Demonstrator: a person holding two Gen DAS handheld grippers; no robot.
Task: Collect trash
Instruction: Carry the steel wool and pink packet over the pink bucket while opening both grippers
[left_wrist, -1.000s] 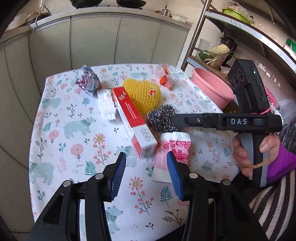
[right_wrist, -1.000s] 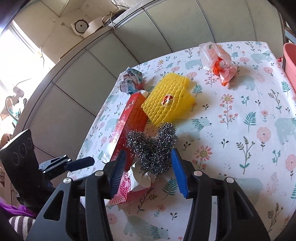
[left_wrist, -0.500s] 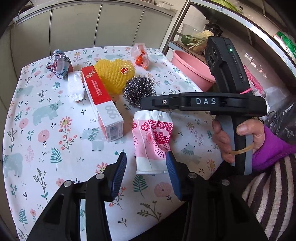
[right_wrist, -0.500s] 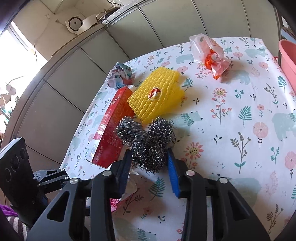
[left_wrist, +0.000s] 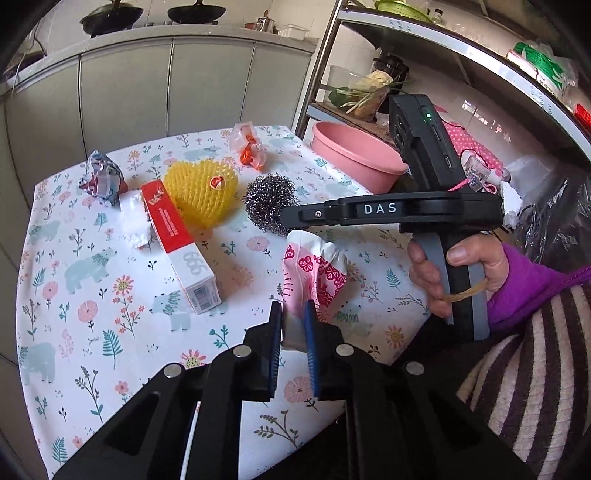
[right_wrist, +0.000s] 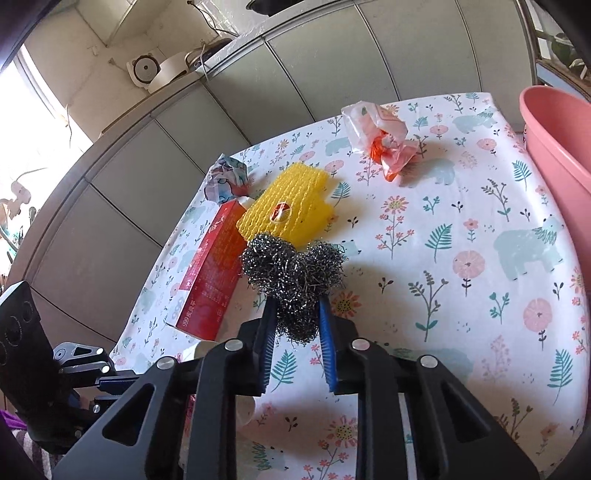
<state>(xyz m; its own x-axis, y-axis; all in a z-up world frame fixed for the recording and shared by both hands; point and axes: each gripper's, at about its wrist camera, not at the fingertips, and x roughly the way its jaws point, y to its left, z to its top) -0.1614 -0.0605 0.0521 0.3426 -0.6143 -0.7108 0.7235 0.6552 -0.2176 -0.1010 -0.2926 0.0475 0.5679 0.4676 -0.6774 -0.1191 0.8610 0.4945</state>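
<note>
- While trash lies scattered over the floral surface (left_wrist: 92, 295), the left wrist view shows the left tool (left_wrist: 293, 321) pressed together on the near edge of a crumpled pink-patterned paper cup (left_wrist: 314, 273), which is pinched between the blue pads. A red carton (left_wrist: 177, 236), a yellow foam net (left_wrist: 201, 195), a crumpled foil wrapper (left_wrist: 101, 179) and an orange-and-clear plastic bag (left_wrist: 249, 149) are seen beyond, untouched. A pink basin (left_wrist: 354, 155) sits just off the far right corner.
- From the same view, the right tool is seen held in the right hand (left_wrist: 458, 273), its tip reaching the steel wool (left_wrist: 269, 206).
- Seen from the right wrist view, the right tool (right_wrist: 295, 317) is closed on the steel wool (right_wrist: 291, 277), whose wiry mass bulges out past the pads; it sits touching the yellow foam net (right_wrist: 286, 210) and beside the red carton (right_wrist: 210, 273).
- Both grips are judged secure enough for lifting. Steady pressure should be kept, since the cup is thin and held only by its edge, and the springy wool could snag the net; a straight upward lift is advised before each piece is carried to wherever trash is gathered, which cannot be told from these views.
</note>
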